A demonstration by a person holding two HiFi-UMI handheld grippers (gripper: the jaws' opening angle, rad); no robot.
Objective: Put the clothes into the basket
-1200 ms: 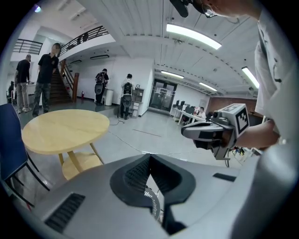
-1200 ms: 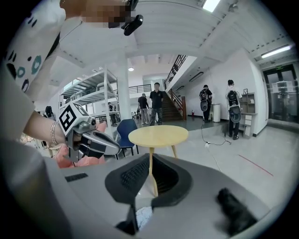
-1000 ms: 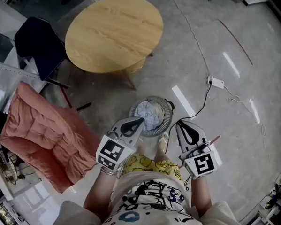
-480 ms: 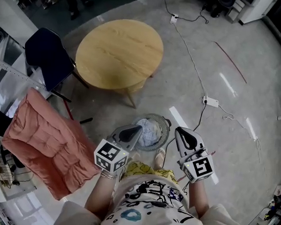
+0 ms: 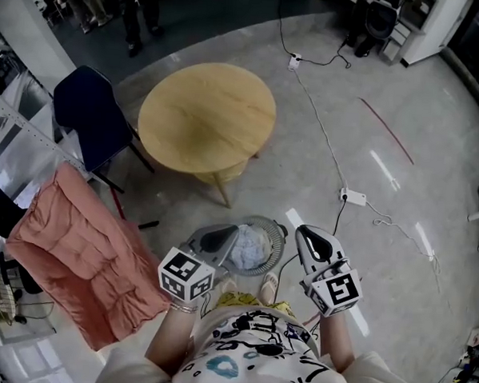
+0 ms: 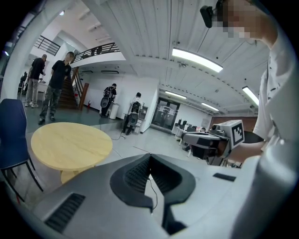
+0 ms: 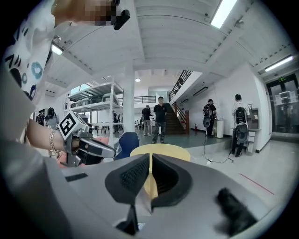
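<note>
Floor point(image 5: 404, 99) grey, glossy | round wooden table point(image 5: 207, 117) beyond basket point(image 5: 280, 243) | left tool point(image 5: 234, 230), right tool point(image 5: 303, 232) closed, empty

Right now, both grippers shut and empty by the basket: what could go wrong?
The basket sits right at the person's foot; a step could tip it. A white adapter and its cable lie on the floor to its right: possible trip. The pink cloth hangs near the blue chair; pulling may snag.

Bright ceiling strips point(image 6: 196, 60), glare on floor point(image 5: 389, 166), fisheye-warped dark corners
</note>
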